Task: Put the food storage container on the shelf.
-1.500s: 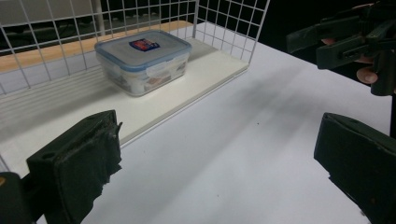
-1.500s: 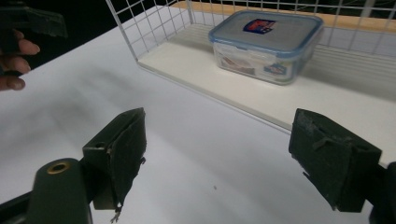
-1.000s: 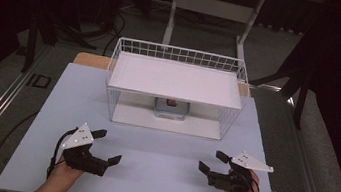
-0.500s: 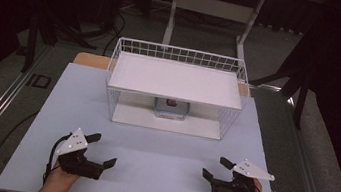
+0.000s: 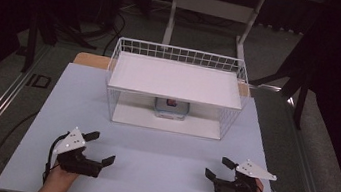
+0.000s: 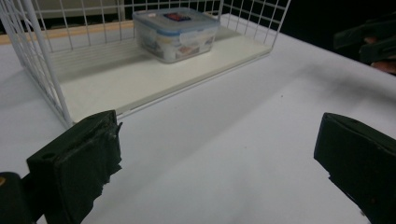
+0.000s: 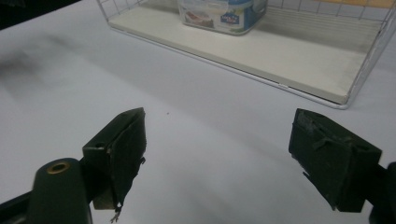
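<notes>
Both grippers, left gripper (image 5: 100, 148) and right gripper (image 5: 215, 167), rest wide open and empty near the table's (image 5: 166, 151) front edge; next, probably reach far into the wire rack (image 5: 174, 89) for the lidded container (image 5: 171, 109).

Overhead forward-down; tool cameras low, rack (image 5: 177, 79)-facing.

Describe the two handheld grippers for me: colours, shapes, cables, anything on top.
Both the left gripper and the right gripper are black, each with two blocky jaws faced in dark, frayed padding. A pale grey three-cornered plate sits on top of each. A black cable loops from the left one. No sleeves visible on the forearms.
</notes>
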`<state>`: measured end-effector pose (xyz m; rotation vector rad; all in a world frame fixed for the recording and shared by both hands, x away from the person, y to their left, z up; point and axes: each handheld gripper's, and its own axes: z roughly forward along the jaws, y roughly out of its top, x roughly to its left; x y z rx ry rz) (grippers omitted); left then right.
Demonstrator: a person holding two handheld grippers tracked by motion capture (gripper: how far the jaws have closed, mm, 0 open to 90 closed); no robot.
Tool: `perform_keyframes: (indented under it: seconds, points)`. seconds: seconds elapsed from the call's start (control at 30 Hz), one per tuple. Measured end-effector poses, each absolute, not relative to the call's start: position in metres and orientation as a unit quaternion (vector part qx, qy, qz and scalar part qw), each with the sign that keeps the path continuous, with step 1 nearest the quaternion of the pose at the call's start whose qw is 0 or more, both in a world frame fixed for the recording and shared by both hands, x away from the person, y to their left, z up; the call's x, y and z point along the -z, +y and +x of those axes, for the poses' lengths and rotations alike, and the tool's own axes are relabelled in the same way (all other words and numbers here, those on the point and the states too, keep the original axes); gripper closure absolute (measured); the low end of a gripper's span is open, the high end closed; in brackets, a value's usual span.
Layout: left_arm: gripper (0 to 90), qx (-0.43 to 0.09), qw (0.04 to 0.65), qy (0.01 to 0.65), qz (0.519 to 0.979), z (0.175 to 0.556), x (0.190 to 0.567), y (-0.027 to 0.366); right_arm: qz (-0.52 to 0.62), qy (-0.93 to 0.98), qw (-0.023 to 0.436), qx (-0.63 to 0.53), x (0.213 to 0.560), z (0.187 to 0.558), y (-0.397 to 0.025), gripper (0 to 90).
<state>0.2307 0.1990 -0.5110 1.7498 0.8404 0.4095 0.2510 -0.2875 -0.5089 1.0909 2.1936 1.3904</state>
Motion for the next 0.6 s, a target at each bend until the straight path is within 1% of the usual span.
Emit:
perform_keyframes:
  seconds: [0.23,0.3,0.6]
  points:
    - [1.5,-0.182,0.57,0.359,0.716,0.2303,0.5066,0.2064,0.366,0.76,0.148,-0.517,0.5108,0.2564,-0.2916,19.0]
    - [1.5,-0.182,0.576,0.356,0.713,0.23,0.5063,0.2073,0.362,0.759,0.15,-0.519,0.5109,0.2574,-0.2919,19.0]
    - [1.5,-0.186,0.574,0.35,0.716,0.2276,0.5048,0.2048,0.359,0.76,0.154,-0.519,0.5101,0.257,-0.2914,18.9]
